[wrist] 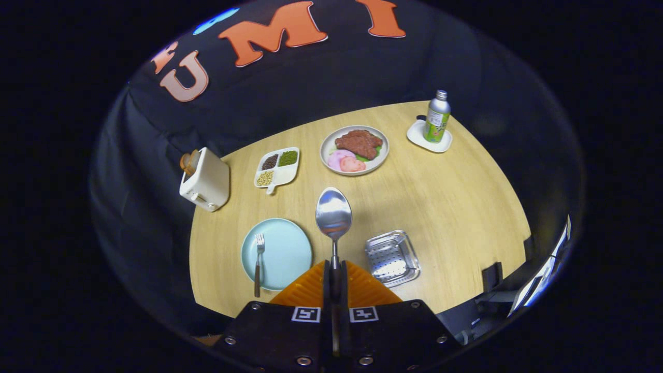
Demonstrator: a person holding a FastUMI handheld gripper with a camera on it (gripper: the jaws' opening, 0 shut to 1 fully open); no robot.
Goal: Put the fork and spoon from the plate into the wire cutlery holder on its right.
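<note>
Open room: a wide stretch of bare wooden table is lying ahead of my gripper, between the food dishes at the far side and the two things nearest me.
Table edges: the tabletop is curving away on both sides; the far edge is running against the booth's black cloth wall, and the right edge is dropping off well beyond the holder.
Gripper: my gripper is hanging above the table with its fingers pressed together on the handle of the spoon, clamping it from both sides.
Spoon: it is sticking straight forward from between the fingers, bowl ahead of them and facing up, over the gap between plate and holder.
Pose: I am holding the tool high and tilted down, looking over the whole table.
Plate: the pale blue plate is sitting just left of my fingers, close to the near table edge.
Fork: the fork is lying on the plate's left part, tines pointing away, its handle reaching over the near rim.
Holder: the metal cutlery holder is standing just right of my fingers, apart from the plate.
Far left: a toaster is sitting at the left edge, with a divided tray beside it.
Far middle: a plate of food is lying beyond the spoon.
Far right: a bottle is standing upright on a small white dish near the far edge.
</note>
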